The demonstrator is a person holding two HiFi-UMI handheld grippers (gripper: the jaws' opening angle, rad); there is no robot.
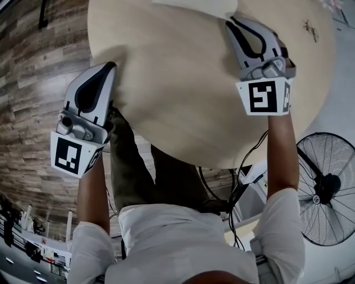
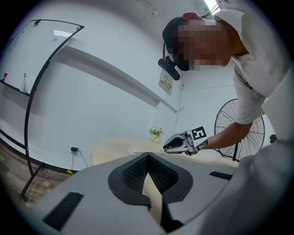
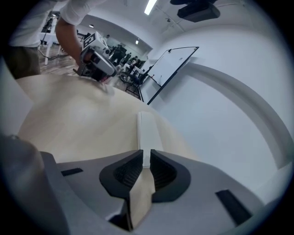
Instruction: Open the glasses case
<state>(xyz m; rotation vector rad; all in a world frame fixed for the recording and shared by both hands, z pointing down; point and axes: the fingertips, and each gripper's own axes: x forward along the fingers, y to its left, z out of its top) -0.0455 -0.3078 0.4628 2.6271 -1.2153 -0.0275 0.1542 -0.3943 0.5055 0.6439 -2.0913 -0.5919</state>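
Observation:
A white, long glasses case [image 1: 194, 4] lies shut at the far edge of the round beige table [image 1: 183, 94]. In the right gripper view the case [image 3: 147, 131] runs straight ahead of my right gripper [image 3: 146, 154]. The jaws stand a thin slit apart with the case's near end showing in the slit; I cannot tell whether they pinch it. In the head view the right gripper [image 1: 232, 20] has its tips at the case's right end. My left gripper [image 1: 113, 65] hangs at the table's left rim, away from the case, jaws shut on nothing [image 2: 148, 157].
A standing fan [image 1: 324, 188] is beside the table at the right, with cables [image 1: 238, 183] under the tabletop. A small flower pot [image 2: 156, 133] sits at the table's far side. A whiteboard [image 3: 172, 64] stands beyond the table on the wood floor [image 1: 33, 83].

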